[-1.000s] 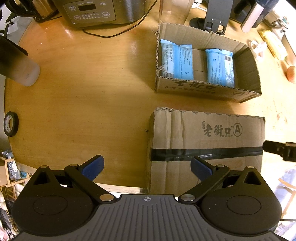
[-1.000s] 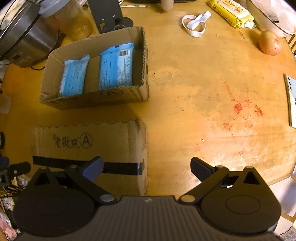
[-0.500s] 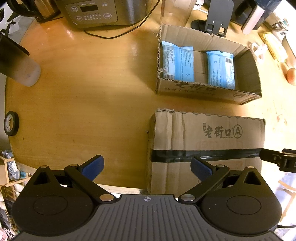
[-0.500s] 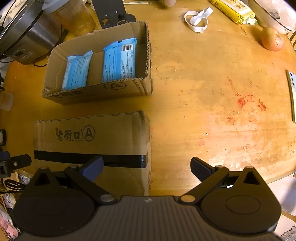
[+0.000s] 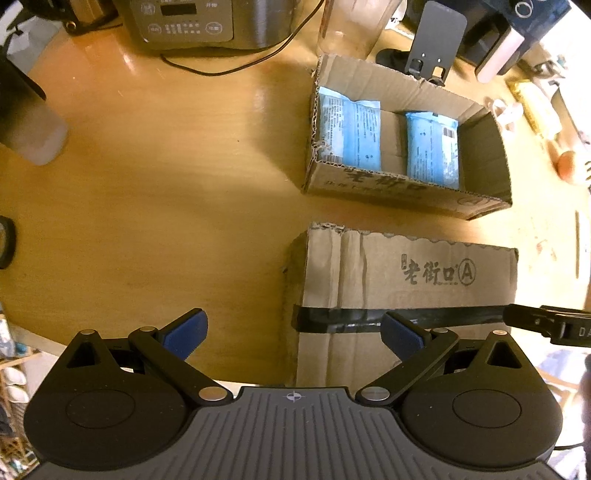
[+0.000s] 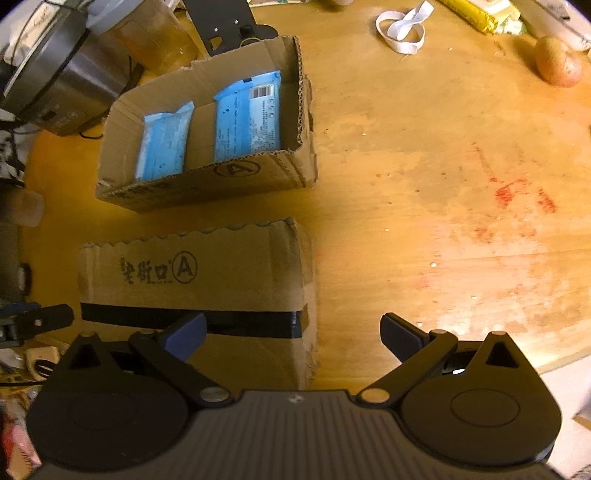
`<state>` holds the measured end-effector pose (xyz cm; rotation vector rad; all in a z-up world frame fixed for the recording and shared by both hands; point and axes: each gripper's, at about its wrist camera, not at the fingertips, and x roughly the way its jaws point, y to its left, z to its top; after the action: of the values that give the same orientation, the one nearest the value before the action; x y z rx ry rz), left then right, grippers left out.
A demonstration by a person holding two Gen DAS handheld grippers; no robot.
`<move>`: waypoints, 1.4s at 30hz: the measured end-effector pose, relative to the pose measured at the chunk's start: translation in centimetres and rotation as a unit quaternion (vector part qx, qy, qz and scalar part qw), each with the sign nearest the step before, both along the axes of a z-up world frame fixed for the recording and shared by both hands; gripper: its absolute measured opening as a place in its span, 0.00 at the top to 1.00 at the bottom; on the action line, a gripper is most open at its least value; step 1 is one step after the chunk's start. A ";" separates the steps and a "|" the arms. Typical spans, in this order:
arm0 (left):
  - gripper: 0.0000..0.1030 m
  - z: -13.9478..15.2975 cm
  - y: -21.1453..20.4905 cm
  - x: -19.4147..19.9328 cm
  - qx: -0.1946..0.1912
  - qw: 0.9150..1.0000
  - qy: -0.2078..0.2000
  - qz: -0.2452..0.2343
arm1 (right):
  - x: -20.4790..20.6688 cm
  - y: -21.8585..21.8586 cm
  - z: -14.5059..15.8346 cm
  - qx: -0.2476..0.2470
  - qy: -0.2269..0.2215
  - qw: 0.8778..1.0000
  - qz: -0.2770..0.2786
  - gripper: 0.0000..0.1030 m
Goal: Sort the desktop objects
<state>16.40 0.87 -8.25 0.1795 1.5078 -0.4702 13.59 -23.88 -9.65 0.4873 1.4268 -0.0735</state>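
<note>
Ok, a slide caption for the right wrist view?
Open right gripper above the taped box, with two blue packs in the open box behind.

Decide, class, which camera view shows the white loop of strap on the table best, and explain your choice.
The right wrist view. There the white strap loop lies whole and unobstructed on the bare wooden table, beyond the open box. The left wrist view shows it only small and blurred beside the box's right end.
</note>
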 end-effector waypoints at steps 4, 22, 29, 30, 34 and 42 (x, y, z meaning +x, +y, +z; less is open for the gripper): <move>0.00 -0.9 0.9 0.5 -0.033 0.999 0.013 0.003 | -0.2 -0.8 -1.1 0.028 -0.015 0.999 -0.003 0.00; 0.01 -3.8 3.9 1.3 -0.182 0.981 0.061 0.005 | -1.6 -3.2 -3.8 0.134 -0.061 0.989 -0.018 0.00; 0.01 -4.8 3.9 1.5 -0.190 0.979 0.071 0.006 | -1.6 -3.2 -4.0 0.152 -0.069 0.986 -0.005 0.01; 0.01 -5.0 3.9 1.5 -0.190 0.979 0.072 0.008 | -1.6 -3.2 -4.0 0.153 -0.068 0.986 -0.003 0.04; 0.28 -5.3 4.0 1.4 -0.185 0.980 0.072 0.009 | -1.6 -3.1 -4.0 0.159 -0.067 0.985 0.003 0.19; 0.52 -5.1 3.4 1.0 -0.194 0.979 0.067 0.001 | -1.9 -2.9 -3.9 0.169 -0.067 0.983 -0.002 0.52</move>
<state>17.45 4.24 -13.35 -0.1623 1.5160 -0.7760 11.71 -26.81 -13.53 0.7595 1.3101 0.1981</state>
